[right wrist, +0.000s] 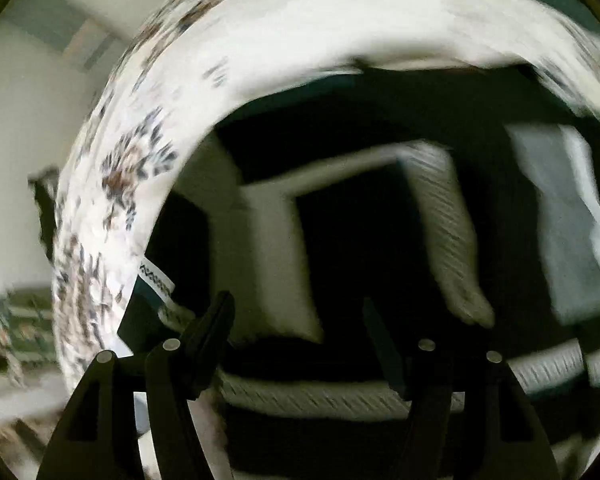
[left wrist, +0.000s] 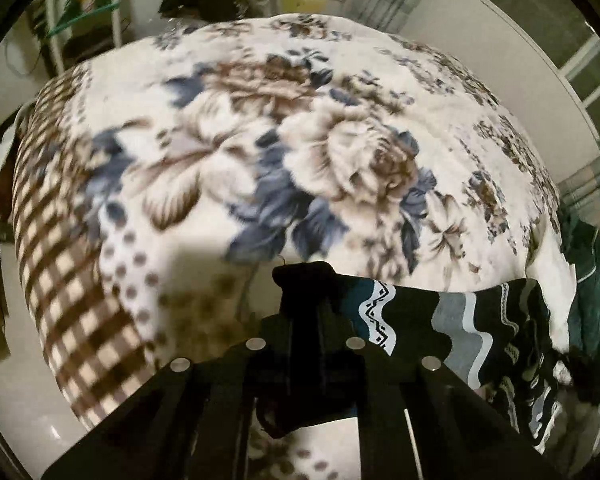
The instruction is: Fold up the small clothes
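1. The left gripper (left wrist: 305, 276) has its jaws clenched on a corner of the black garment with wavy white and grey bands (left wrist: 452, 320).
2. The garment lies near an edge of the bed's floral blanket (left wrist: 260, 140).
3. The right gripper (right wrist: 296, 312) hangs over the garment, jaws released.

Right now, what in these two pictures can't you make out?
- Left wrist view: left gripper covers the dark corner of the black, teal and grey wavy-striped garment it pinches.
- Right wrist view: motion blur smears the garment below the open right gripper.
- Floral fleece blanket: edges cut off.
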### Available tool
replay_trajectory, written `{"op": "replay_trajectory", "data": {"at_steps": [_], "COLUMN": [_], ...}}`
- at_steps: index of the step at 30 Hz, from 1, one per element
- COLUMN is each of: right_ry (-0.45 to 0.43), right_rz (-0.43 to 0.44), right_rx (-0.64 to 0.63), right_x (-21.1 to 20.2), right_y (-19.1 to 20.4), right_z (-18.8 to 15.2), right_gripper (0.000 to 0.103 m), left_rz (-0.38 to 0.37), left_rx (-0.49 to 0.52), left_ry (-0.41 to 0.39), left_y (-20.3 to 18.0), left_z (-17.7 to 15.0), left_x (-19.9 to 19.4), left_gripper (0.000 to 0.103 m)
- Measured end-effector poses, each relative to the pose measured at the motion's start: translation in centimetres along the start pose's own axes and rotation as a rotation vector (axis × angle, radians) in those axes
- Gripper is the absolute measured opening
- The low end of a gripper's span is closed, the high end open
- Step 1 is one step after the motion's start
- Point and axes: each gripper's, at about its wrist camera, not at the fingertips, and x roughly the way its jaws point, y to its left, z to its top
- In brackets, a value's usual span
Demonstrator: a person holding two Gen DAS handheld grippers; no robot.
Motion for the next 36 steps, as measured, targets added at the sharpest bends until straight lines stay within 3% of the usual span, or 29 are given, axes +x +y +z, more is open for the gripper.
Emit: {"op": "replay_trajectory", "data": {"at_steps": [2, 3, 4, 7, 12, 15, 17, 18, 20, 23, 25, 27, 29, 32, 36], "right_ry": [0.031, 0.052, 0.044, -0.026, -0.058, 0.018, 0.061, 0.069, 0.055, 0.024, 0.005, -0.007, 0.000, 0.017, -0.035], "right_rz": [-0.048, -0.100, -0.160, -0.220, -0.173, -0.166, -0.041, 0.009, 0.037, -0.049, -0.221, -0.337, -0.372, -0.330, -0.321], "right_rx": [-0.050, -0.062, -0.055, -0.027, -0.070, -0.071, -0.012, 0.014, 0.045, 0.083, 0.090, 0.108, 0.140, 0.221, 0.315], "right_x": [2.8, 4.2, 5.1, 4.7, 4.3, 5.9, 5.3, 4.5, 2.2, -1.5, -3.7, -5.5, -6.7, -8.6, -12.3], "right_y": [2.7, 3.7, 4.3, 5.5, 8.5, 8.1, 6.1, 5.2, 3.0, -1.4, -4.6, -8.4, -11.8, -17.1, -23.7], "right_z": [1.2, 1.8, 2.2, 3.3, 4.7, 5.0, 4.7, 4.5, 3.6, 1.7, 0.6, -0.4, -0.9, -1.3, -2.3], "right_gripper": [0.064, 0.052, 0.020, 0.012, 0.011, 0.020, 0.044, 0.051, 0.065, 0.079, 0.096, 0.097, 0.097, 0.097, 0.097], "left_rz": [0.006, 0.007, 0.009, 0.007, 0.020, 0.021, 0.015, 0.016, 0.038, 0.045, 0.044, 0.007, -0.043, -0.129, -0.252], "left_rx": [0.029, 0.041, 0.050, 0.065, 0.083, 0.093, 0.107, 0.122, 0.170, 0.223, 0.296, 0.378, 0.431, 0.496, 0.596], "left_ry": [0.000, 0.000, 0.001, 0.006, 0.020, 0.014, 0.003, -0.002, -0.005, 0.021, 0.033, 0.037, 0.049, 0.076, 0.109], "left_y": [-0.5, -0.6, -0.6, -0.7, -0.8, -1.4, -2.4, -3.0, -4.9, -8.1, -11.6, -16.5, -21.2, -29.6, -42.2], "left_z": [0.7, 0.6, 0.6, 0.5, 0.3, 0.3, 0.4, 0.5, 0.6, 0.5, 0.0, -0.9, -1.9, -4.2, -8.9], "left_x": [0.3, -0.1, -0.1, -0.3, -0.2, -0.7, -1.5, -1.8, -2.6, -2.9, -2.9, -2.8, -2.4, -1.5, -0.1], "left_gripper": [0.007, 0.007, 0.007, 0.007, 0.007, 0.007, 0.007, 0.007, 0.007, 0.007, 0.007, 0.007, 0.007, 0.007, 0.006]}}
